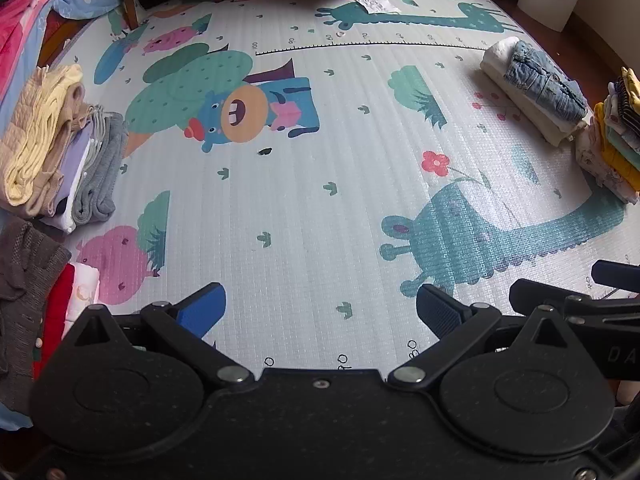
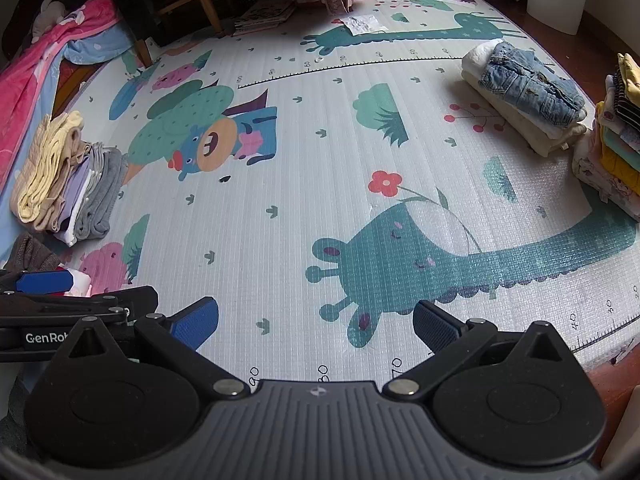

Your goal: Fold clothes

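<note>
left gripper [image 1: 320,312]: jaws wide apart, nothing held; we hover over bare play mat [image 1: 320,200]
right gripper [image 2: 316,320]: jaws spread, nothing between them
clothes: folded knit stack [image 1: 56,144] at mat's left edge; denim on cream bundle [image 2: 524,96] and tall stack [image 2: 616,136] at right
loose pile [image 1: 24,280]: rumpled brown knit, near left
handling: we judge all soft, light, limp; denim stiffer; pinch hems or seams, both corners
mat: ribbed foam, cartoon print

We see our right gripper [image 2: 316,322] spread wide above the cartoon play mat [image 2: 304,200], a folded denim jacket [image 2: 528,80] on cream clothes [image 2: 516,120] far right.
</note>
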`<state>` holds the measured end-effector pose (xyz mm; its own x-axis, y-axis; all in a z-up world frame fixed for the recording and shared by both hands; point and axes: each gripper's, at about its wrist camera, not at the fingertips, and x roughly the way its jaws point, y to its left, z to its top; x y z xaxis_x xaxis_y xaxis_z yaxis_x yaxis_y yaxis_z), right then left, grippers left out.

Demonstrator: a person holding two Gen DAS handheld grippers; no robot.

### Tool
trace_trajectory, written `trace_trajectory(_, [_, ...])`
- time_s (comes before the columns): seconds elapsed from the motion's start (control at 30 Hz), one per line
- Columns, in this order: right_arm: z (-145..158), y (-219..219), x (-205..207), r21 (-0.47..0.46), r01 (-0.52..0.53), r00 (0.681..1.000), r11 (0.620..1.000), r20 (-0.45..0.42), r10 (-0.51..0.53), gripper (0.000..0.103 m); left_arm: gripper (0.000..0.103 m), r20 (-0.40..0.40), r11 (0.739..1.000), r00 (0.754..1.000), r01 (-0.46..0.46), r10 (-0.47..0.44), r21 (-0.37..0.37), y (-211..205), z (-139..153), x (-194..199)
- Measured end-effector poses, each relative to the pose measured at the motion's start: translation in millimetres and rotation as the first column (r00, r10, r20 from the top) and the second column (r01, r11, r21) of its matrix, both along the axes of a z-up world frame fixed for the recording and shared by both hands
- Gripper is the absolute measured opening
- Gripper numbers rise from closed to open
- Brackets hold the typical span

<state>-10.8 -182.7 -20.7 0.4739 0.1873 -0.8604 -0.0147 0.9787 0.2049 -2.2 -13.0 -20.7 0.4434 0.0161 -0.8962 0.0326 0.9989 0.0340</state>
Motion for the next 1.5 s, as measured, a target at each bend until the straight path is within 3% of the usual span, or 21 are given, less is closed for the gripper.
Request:
trace_trajectory(0.47, [5.9,-0.8,5.8,-0.01,0.0,0.999,1.0,0.033,0.0,0.103,0.103,0.005,0.999,0.999,-0.037,0.037,-0.009,-0.4,6.9,6.1])
trace_trajectory(0.63, [22.5,-15.0,15.5,-0.001,0.021,0.997,1.0,0.072,-0.021,0.103,0.103,0.034,0.994,0.996,-0.074,0.077,-0.081,-3.0,25.0,16.9])
trace_trajectory(0.83, [58.4,-44.6,31.3,-0.115,0.013,0.988,0.993,0.153,0.005,0.103,0.103,0.13,0.975,0.987,-0.066,0.095,-0.21,-14.5,48.8,29.9])
trace_trajectory(1.0, [81.3,-102.0,55.3,-0.122,0.063,0.978,0.99,0.204,-0.037,0.103,0.103,0.222,0.967,0.975,0.032,0.026,-0.253,-42.7,59.9,53.8])
trace_trajectory(1.13, [77.2,-148.7,76.4,-0.07,0.102,0.98,0.992,0.18,-0.088,0.103,0.103,0.294,0.968,0.951,0.155,-0.093,-0.196,-74.8,67.4,74.4])
trace_trajectory(1.33, [64.9,-200.5,97.5,-0.061,0.119,0.98,0.991,0.166,-0.107,0.103,0.103,0.289,0.938,0.933,0.279,-0.215,-0.203,-125.4,54.5,118.7])
trace_trajectory(1.5, [32.9,-252.5,115.1,-0.164,0.178,0.977,0.97,0.144,-0.155,0.103,0.102,0.305,0.914,0.902,0.367,-0.306,-0.17,-177.5,30.6,158.5])
